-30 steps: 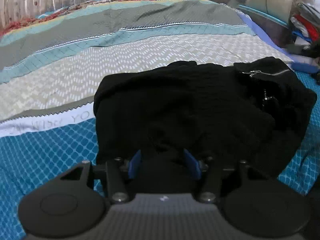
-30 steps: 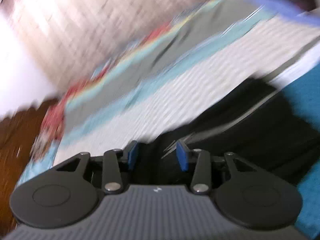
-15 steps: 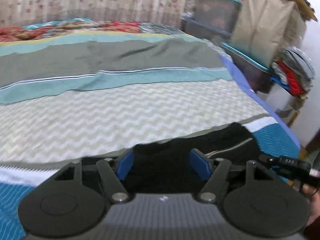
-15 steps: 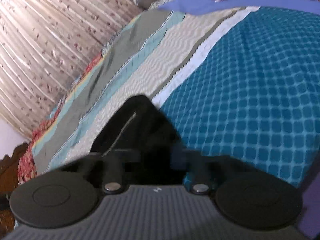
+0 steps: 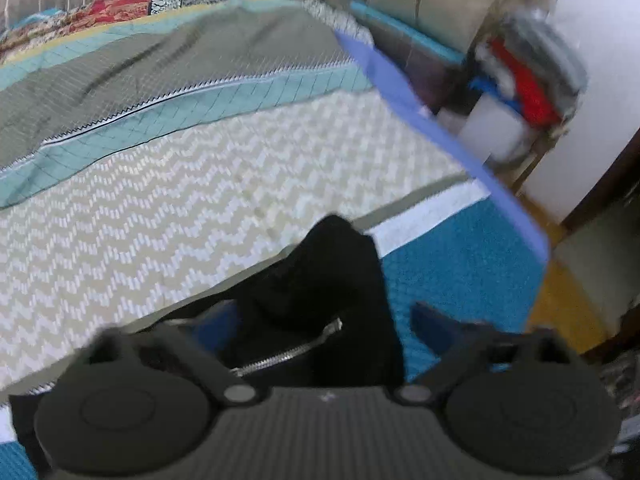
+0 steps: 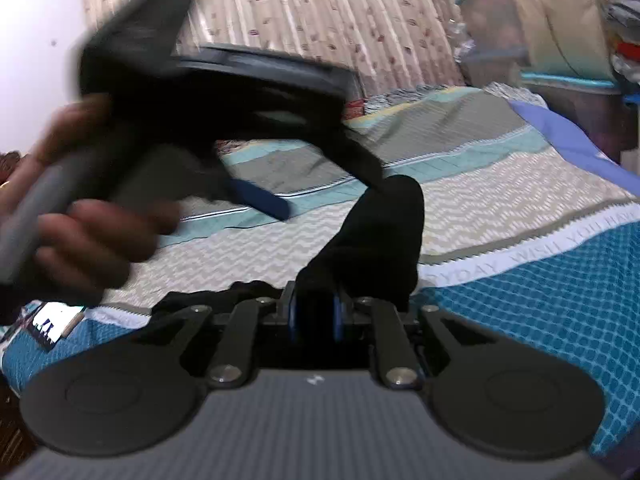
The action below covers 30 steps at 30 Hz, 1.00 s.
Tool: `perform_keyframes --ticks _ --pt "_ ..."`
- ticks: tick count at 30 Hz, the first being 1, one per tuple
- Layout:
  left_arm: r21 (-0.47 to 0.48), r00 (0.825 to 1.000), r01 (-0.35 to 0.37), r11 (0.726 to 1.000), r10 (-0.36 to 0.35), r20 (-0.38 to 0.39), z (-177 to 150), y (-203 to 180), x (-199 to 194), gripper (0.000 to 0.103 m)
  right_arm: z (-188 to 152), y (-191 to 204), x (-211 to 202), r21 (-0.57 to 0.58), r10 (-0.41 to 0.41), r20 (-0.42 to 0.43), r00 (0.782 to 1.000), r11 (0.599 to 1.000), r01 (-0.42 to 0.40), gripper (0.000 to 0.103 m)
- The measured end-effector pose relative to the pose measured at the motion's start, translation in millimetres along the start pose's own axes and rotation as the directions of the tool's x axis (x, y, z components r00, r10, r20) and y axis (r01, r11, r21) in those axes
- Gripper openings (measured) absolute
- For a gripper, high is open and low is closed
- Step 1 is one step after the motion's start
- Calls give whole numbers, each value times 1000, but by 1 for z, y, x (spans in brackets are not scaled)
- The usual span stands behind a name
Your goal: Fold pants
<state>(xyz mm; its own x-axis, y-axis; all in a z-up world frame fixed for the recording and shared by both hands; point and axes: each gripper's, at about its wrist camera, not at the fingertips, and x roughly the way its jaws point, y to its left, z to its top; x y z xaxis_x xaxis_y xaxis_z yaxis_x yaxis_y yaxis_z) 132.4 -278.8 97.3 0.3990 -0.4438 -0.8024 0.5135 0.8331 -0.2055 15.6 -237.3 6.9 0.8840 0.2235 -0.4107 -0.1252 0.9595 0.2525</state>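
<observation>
Fingers of the right gripper (image 6: pixel 315 316) are clamping the black pants (image 6: pixel 376 240) at lower centre; the left gripper (image 5: pixel 324 320), jaws apart and closing, should be pinching the zipper edge (image 5: pixel 288 354) squarely.

Your right gripper (image 6: pixel 314 316) pinches the black pants (image 6: pixel 372 240); up-left of it, your hand (image 6: pixel 80 236) holds the left gripper (image 6: pixel 320 188), its jaws closing on nothing.

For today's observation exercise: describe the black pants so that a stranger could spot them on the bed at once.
Start from the bed's striped bedspread. Where its cream zigzag band meets the teal checked part lie the black pants, one end pinched in the right gripper. They are the only plain black fabric there, with a silver zipper.
</observation>
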Motion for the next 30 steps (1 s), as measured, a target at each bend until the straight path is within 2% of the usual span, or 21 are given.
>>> perform_keyframes --ticks 1,2,3,7,10,13,15,20,23,25,26,27,28,29,30 --pt "-5 1000 10 1000 -10 -22 -2 4 4 46 -1 -1 -2 -1 11 0 1000 1000 -11 19" --pt "-31 998 46 998 -47 -36 -3 10 5 20 0 1 -5 -6 14 -5 1000 1000 -14 19" --pt "-63 997 69 996 -71 -30 -6 20 0 16 2 4 -4 -11 16 -13 1000 1000 -16 19" --pt "-130 990 131 983 -124 61 -23 58 -41 16 10 13 -4 25 132 -14 991 991 -132 19" --pt "-187 984 144 972 -120 133 -45 96 -80 16 19 41 3 1 230 -37 972 973 -230 19" --pt "-257 981 119 959 -74 178 -66 133 -110 16 20 72 22 -26 312 -101 945 948 -316 19" --pt "-319 981 80 944 -18 191 -85 161 -124 16 17 96 38 -51 338 -155 928 936 -349 19" --pt "-477 986 25 879 58 159 -134 223 -118 16 -1 139 84 -83 366 -303 880 910 -407 19" --pt "-545 992 -2 838 72 107 -159 246 -92 19 -20 153 109 -108 318 -397 861 915 -388 20" --pt "-564 996 -33 825 76 52 -170 252 -67 26 -36 155 113 -91 310 -457 834 916 -390 26" --pt "-567 996 -40 823 79 45 -174 254 -59 34 -37 152 111 -77 323 -467 823 913 -401 29" --pt "-569 995 -45 821 89 50 -179 254 -56 45 -33 150 105 -58 348 -471 810 905 -422 37" --pt "-573 993 -52 818 104 58 -183 255 -57 51 -25 145 99 -30 380 -473 795 895 -446 42" --pt "-579 991 -54 814 114 67 -186 256 -60 61 -15 138 92 2 412 -460 787 886 -463 47" --pt "-584 991 -43 811 110 81 -187 258 -64 66 -5 128 82 33 442 -428 788 880 -475 47"
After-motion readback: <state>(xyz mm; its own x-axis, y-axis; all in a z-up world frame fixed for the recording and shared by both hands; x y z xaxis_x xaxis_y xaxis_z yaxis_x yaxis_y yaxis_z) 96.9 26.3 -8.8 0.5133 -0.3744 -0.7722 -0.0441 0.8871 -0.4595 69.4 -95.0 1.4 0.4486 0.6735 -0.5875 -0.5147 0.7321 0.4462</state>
